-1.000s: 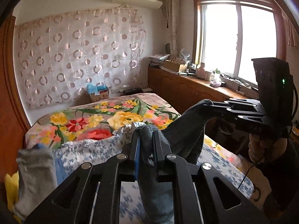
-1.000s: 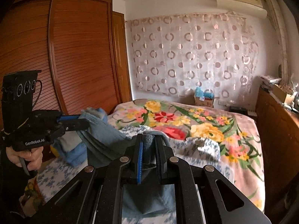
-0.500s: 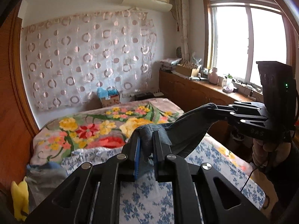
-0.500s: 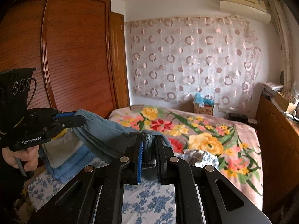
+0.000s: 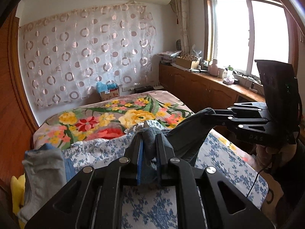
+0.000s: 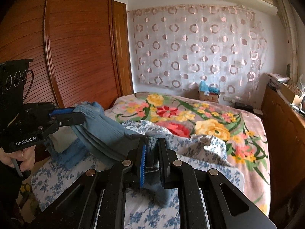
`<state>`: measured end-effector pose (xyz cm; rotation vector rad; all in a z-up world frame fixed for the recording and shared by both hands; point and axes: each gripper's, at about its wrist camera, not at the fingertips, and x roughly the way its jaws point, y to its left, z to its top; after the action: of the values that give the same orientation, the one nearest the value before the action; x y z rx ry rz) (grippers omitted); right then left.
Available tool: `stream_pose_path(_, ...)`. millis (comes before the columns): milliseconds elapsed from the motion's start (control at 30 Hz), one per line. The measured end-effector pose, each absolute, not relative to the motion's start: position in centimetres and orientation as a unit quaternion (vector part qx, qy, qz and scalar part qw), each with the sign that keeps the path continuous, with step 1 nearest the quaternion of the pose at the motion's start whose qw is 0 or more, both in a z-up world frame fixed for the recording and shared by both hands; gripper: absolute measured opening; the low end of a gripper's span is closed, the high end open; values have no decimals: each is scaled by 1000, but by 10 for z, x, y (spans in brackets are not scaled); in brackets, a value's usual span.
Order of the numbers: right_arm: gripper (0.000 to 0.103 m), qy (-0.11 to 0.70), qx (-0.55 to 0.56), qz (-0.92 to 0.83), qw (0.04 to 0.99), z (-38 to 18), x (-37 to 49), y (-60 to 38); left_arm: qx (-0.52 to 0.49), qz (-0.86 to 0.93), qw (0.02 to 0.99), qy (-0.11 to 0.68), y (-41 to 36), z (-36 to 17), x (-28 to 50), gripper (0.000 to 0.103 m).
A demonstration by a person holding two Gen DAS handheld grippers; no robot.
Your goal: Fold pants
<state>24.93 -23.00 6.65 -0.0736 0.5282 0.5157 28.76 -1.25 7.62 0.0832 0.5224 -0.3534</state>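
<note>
Pants [image 5: 190, 133] lifted off the bed [image 5: 156, 206], no fold set down yet.
My left tongs [image 5: 149, 148] and right tongs [image 6: 152, 148] each pinch the cloth; laying and creasing remain.

Right gripper [image 6: 152, 147] clamps blue pants [image 6: 106, 131] (fabric bunched between its fingers); left gripper [image 6: 80, 114] grips their far end, cloth spanning above the floral-sheeted bed [image 6: 253, 171].
</note>
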Motion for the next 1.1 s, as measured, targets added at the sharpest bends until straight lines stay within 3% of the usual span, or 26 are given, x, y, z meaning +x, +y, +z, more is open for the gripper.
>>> stream_pose_path(1100, 12, 337, -16, 248, 908, 73, 191, -227, 3, -215, 934, 284, 14, 12, 186, 13)
